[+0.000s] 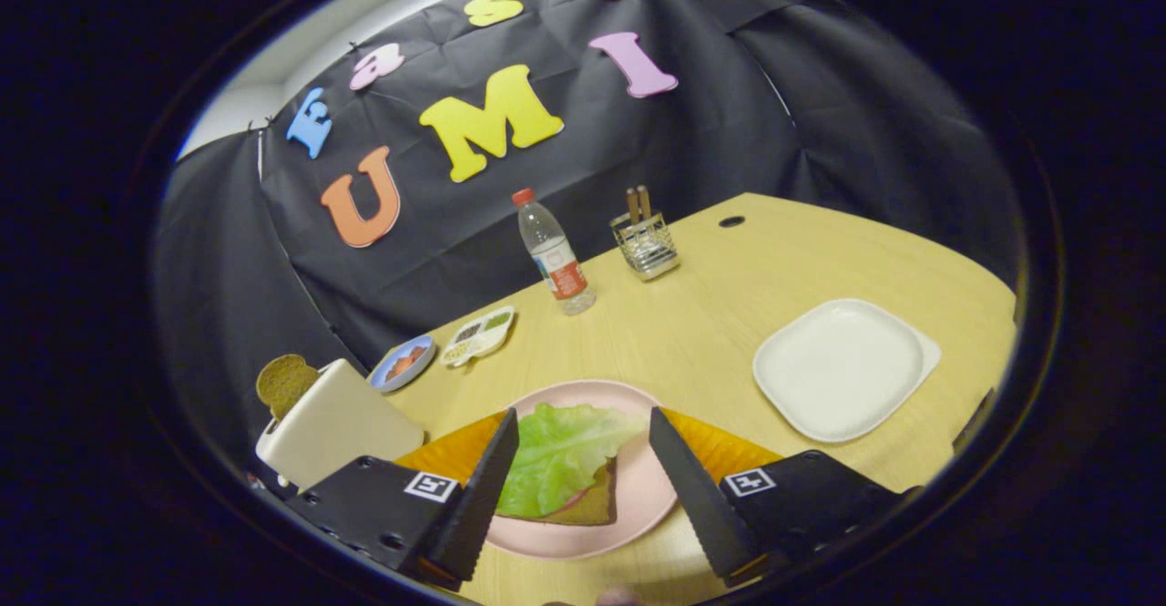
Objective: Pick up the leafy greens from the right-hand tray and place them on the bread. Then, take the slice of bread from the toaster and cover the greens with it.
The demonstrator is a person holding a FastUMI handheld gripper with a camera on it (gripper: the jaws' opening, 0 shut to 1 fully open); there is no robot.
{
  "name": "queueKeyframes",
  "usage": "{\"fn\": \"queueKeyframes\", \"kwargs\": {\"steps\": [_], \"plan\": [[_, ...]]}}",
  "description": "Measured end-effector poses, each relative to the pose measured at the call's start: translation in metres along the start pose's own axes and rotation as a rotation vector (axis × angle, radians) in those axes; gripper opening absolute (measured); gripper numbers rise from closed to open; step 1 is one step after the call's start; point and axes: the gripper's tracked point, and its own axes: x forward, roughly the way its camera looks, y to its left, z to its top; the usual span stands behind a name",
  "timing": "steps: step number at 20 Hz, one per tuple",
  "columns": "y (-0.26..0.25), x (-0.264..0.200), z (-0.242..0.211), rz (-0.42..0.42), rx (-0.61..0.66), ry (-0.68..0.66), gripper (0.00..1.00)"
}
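The gripper is seen poised above a pink plate, its two fingers spread wide apart and holding nothing. Between the fingers, a leaf of green lettuce is laid across a slice of dark bread on the plate, the leaf covering most of the slice and leaving one corner bare. An orange mat is visible under the plate, showing on both sides behind the fingers.

Off to the left of the fingers, a cream toaster is stood on the wooden table, with a second slice of brown bread protruding upright from its slot. Just beyond the toaster, a small blue dish and a white divided tray holding small portions of food are set side by side. Farther back, near the black cloth wall, a clear water bottle with a red cap is stood upright, and beside it a wire holder with two brown sticks in it. To the right of the fingers, a white square tray is left bare on the table, well apart from the pink plate.
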Motion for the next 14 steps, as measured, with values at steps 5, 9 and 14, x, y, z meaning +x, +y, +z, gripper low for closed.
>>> {"fn": "queueKeyframes", "kwargs": {"steps": [5, 9, 14], "plan": [[0.024, -0.036, 0.045, -0.025, -0.121, -0.192, 0.95], [0.062, -0.064, 0.068, -0.008, -0.149, -0.286, 0.96], [0.128, -0.077, 0.067, 0.028, -0.154, -0.304, 0.96]]}}
